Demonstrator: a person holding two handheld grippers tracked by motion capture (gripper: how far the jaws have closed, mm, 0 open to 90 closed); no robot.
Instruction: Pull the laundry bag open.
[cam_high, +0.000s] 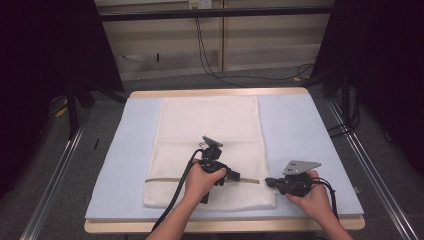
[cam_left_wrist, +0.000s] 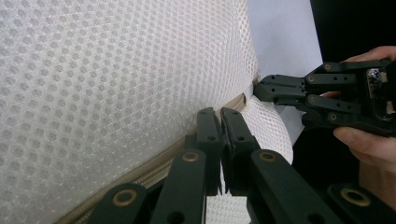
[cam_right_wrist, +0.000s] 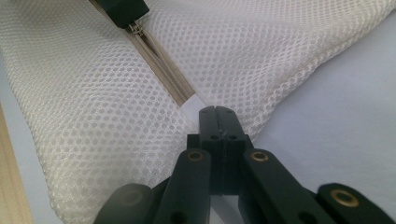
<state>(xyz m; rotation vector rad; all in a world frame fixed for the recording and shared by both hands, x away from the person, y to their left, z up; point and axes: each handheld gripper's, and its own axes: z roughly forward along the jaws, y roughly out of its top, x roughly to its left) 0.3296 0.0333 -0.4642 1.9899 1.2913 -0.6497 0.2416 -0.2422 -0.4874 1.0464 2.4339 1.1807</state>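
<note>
White mesh laundry bag lies flat at frame centre of the high view on a pale blue mat covering the counter. Beige zipper crosses its lower part. Left gripper fingers closed on the zipper at lower centre; right gripper fingers closed on the zipper's white end tab at the bag's right edge. No legible writing or labels.

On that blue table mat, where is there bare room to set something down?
Bare strips of the blue mat run left of the white mesh bag and right of it, toward the far right corner. The near edge is crowded: the left gripper and right gripper work the bag's zipper.
</note>
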